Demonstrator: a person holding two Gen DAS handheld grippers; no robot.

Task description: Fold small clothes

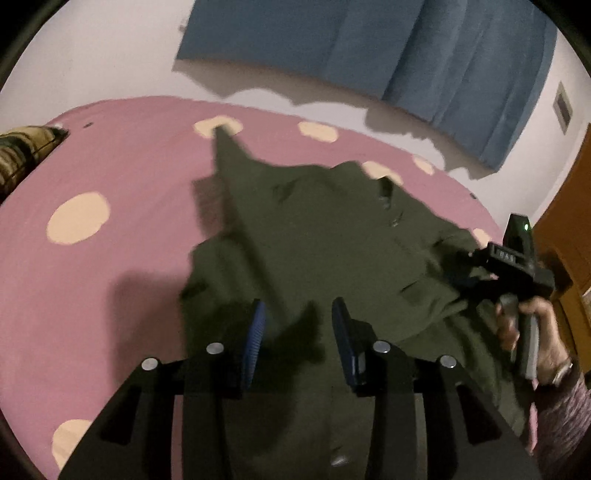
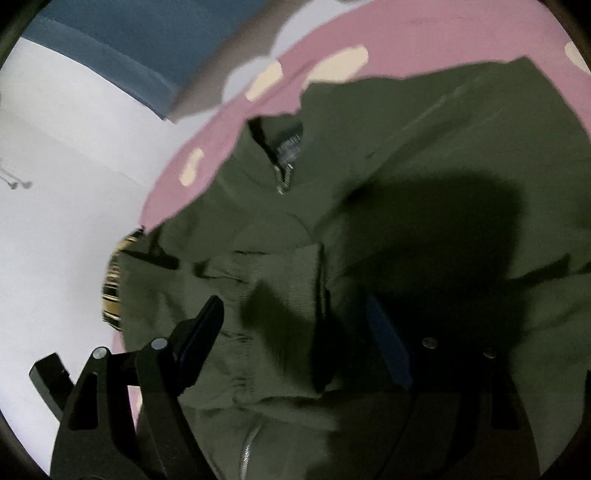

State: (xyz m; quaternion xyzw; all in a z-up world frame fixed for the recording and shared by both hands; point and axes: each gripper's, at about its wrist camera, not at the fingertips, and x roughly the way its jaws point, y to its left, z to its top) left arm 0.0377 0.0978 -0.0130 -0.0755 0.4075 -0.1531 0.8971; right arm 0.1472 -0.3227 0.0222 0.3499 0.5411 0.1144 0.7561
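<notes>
1. In the left wrist view we see the left gripper (image 1: 297, 332) at 6 o'clock, its blue fingers (image 1: 257, 332) partly apart. The green jacket (image 1: 332, 236) passes under the gap, but we cannot tell whether the pads touch the cloth.
2. The jacket lies on the pink bed (image 1: 110, 170) with cream dots, spread from the centre toward 3 o'clock; one narrow part reaches toward 11 o'clock.
3. At 3 o'clock a hand (image 1: 535, 325) holds the right gripper (image 1: 476, 266) at the jacket's edge. A blue curtain (image 1: 406, 55) hangs at 12 o'clock.
4. In the right wrist view the right gripper (image 2: 295, 332) stands wide open above the jacket (image 2: 424, 147), and nothing is clamped between its fingers (image 2: 205, 328).
5. Here the jacket fills the centre and the 3 o'clock side; its collar and zipper (image 2: 284, 173) are near 12 o'clock, the bed (image 2: 406, 33) behind them.
</notes>
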